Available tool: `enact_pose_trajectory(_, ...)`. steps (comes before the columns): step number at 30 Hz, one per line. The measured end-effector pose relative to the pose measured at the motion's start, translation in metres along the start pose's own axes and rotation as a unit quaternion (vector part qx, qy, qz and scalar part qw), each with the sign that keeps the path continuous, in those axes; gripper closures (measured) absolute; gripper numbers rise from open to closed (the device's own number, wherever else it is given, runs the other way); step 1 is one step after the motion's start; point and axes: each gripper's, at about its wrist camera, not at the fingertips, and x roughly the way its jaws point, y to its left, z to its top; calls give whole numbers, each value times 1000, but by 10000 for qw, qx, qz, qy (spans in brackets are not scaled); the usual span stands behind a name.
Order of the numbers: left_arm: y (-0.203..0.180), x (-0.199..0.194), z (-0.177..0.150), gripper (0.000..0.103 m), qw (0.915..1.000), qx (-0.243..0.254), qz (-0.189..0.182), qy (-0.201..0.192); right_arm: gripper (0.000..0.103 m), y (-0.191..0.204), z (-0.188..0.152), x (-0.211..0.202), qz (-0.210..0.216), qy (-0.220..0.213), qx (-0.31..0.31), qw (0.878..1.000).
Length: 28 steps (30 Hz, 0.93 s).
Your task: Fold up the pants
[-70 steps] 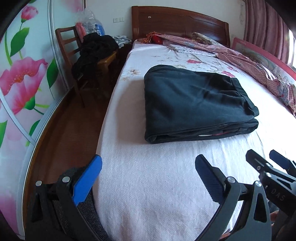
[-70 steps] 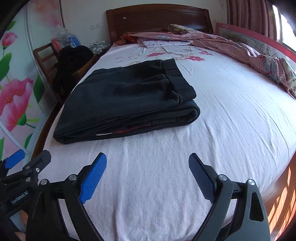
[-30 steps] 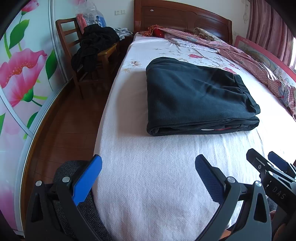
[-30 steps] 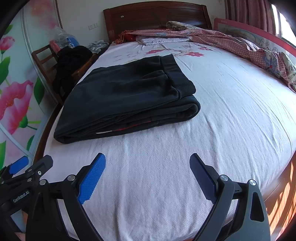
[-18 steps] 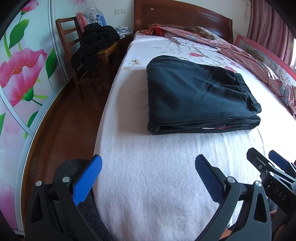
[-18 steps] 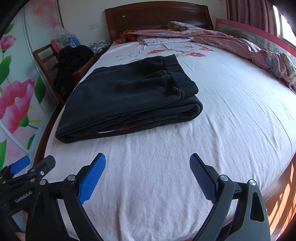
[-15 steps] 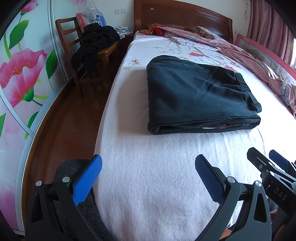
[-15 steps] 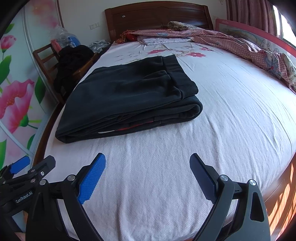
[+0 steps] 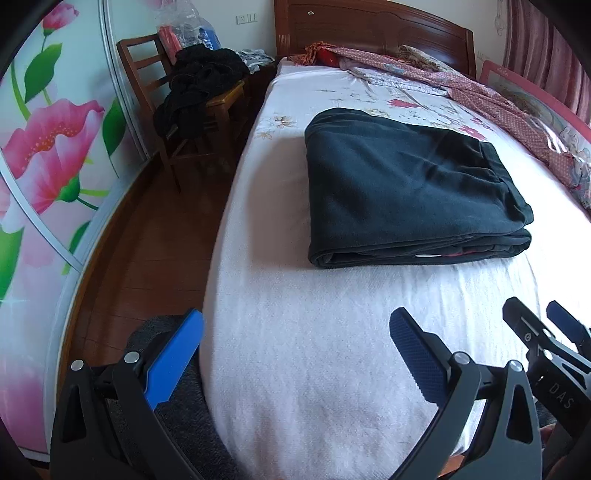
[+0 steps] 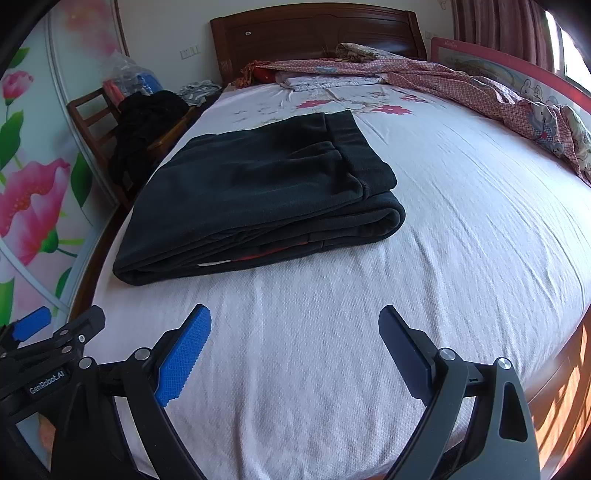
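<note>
The dark pants (image 9: 402, 184) lie folded in a flat rectangular stack on the white bed sheet (image 9: 314, 350), also seen in the right wrist view (image 10: 258, 192). A bit of red and white shows between the layers at the near edge. My left gripper (image 9: 295, 347) is open and empty, held above the near bed edge, well short of the pants. My right gripper (image 10: 295, 339) is open and empty, also short of the pants. Each gripper shows at the edge of the other's view.
A wooden chair (image 9: 155, 74) piled with dark clothes stands left of the bed on the wood floor. A wooden headboard (image 10: 314, 33) and a red patterned blanket (image 10: 461, 85) lie at the far end and right side. A flowered wardrobe door (image 9: 48, 147) lines the left.
Both grippers have stayed open and nearly still; the views shifted only slightly. The pants have not moved.
</note>
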Motion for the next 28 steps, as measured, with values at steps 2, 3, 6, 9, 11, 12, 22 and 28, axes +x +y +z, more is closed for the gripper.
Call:
enact_pose_trajectory(2,-5,-2,3,2,9996,184,231,-41,12,-1,-1,0,11,35,-12,10000)
enact_pose_trajectory(3,-6,-2,4,2,9996,219,140,50,12,-1,-2,0,21,63,-3,10000)
enact_pose_trajectory(6,-7,-5,4,2,9991,301,158,249,12,-4,-5,-3,64,147,65,9999)
enact_pose_trajectory(9,-5,-8,4,2,9988,296,234,297,12,-7,-10,-10,29,141,41,9999)
enact_pose_trajectory(11,-3,-7,4,2,9985,258,319,353,12,-10,-14,-13,21,169,89,9998)
enact_pose_trajectory(12,-2,-5,3,2,9983,220,373,382,12,-12,-15,-13,15,200,111,9997)
enact_pose_trajectory(22,8,7,2,2,9980,-20,-3,632,12,-25,-19,-9,29,319,380,9988)
enact_pose_trajectory(28,-12,9,-2,2,9970,450,-64,630,12,-47,-18,-8,-169,316,799,9962)
